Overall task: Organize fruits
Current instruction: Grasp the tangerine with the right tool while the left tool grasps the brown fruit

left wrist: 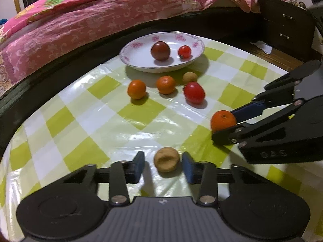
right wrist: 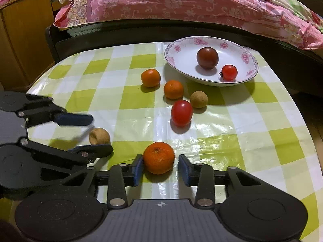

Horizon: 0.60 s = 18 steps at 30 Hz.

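Observation:
A white floral plate [left wrist: 129,50] [right wrist: 175,56] at the table's far side holds a dark red tomato [left wrist: 160,50] [right wrist: 207,58] and a small red tomato [left wrist: 184,52] [right wrist: 229,72]. In front of it lie two tangerines [left wrist: 136,89] [left wrist: 166,85], a tan longan [left wrist: 189,78] [right wrist: 199,99] and a red tomato [left wrist: 194,92] [right wrist: 181,113]. My left gripper [left wrist: 163,166] [right wrist: 97,133] is open around a second tan longan [left wrist: 166,159] [right wrist: 99,136] on the cloth. My right gripper [right wrist: 160,169] [left wrist: 224,124] is open around a third tangerine [right wrist: 158,158] [left wrist: 223,120], its left pad touching it.
The table has a green and white checked plastic cloth [left wrist: 101,121] [right wrist: 262,121]. A bed with pink covers [left wrist: 80,20] [right wrist: 181,2] runs along the far edge. A dark drawer cabinet [left wrist: 286,28] stands at far right, a wooden cabinet [right wrist: 24,40] at left.

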### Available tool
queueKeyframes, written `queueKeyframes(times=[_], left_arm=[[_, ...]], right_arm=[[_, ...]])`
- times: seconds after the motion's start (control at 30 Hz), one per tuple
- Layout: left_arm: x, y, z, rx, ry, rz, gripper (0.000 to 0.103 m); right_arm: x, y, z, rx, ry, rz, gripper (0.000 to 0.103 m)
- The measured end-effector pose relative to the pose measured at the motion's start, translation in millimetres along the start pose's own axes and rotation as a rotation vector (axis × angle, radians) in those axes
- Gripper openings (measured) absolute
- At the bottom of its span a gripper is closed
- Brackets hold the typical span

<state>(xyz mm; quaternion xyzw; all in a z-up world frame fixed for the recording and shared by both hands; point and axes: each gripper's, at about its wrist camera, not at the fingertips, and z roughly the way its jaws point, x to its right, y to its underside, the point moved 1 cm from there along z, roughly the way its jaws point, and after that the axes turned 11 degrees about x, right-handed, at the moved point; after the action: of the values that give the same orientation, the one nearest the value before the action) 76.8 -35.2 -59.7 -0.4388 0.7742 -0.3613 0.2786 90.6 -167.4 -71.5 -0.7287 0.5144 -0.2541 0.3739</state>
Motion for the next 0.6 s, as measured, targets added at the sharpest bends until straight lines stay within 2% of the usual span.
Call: queueKeyframes(times=[0.13,0.37,0.6], left_arm=[[-1.7,-3.5,2.3,-0.031,0.008,-0.046,0.037],[-4.4,-6.7,4.6,-0.058,0.007,-0.101,0.036],[-2.3,-16.5,4.3,-0.055,-0.017,-0.099,0.036]], right_arm=[[-3.1,-0.2,-0.2,-0.014,0.014,-0.006,0.029],[-2.8,2.0,-1.5,-0.017,0.024,0.030,0.028],[1.2,-1.3,-2.6,-0.036,0.027,0.097,0.028]])
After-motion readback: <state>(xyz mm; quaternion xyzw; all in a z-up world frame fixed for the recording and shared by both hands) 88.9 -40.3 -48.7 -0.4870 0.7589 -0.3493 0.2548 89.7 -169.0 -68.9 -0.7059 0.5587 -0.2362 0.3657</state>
